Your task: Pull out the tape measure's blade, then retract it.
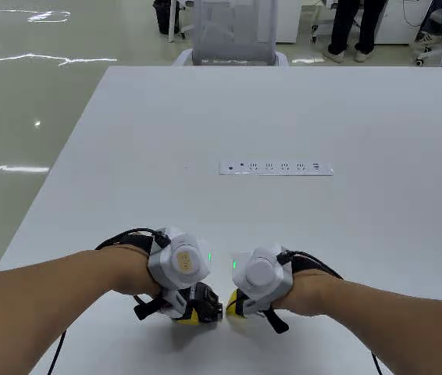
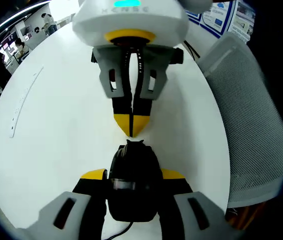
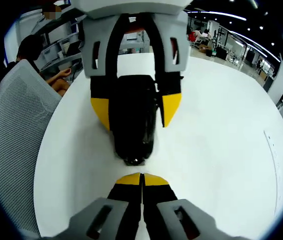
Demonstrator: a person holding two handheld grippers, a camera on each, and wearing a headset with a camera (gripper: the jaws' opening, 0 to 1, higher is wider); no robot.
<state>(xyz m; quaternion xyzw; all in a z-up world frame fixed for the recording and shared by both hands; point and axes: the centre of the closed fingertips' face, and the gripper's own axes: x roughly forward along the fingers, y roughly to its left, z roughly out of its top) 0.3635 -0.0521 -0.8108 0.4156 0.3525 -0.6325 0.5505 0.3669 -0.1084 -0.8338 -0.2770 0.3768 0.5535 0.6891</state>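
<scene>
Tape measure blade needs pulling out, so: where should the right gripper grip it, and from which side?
Probably at the nose of the tape measure, head-on from the front: the left gripper clamps its sides, and the nose faces the right gripper.

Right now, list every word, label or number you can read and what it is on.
Right gripper housing, left gripper view: embossed letters, perhaps "XENSE", faint.
Wall posters: too small to read.
Power strip markings: too small.
Tape measure: no legible text.
</scene>
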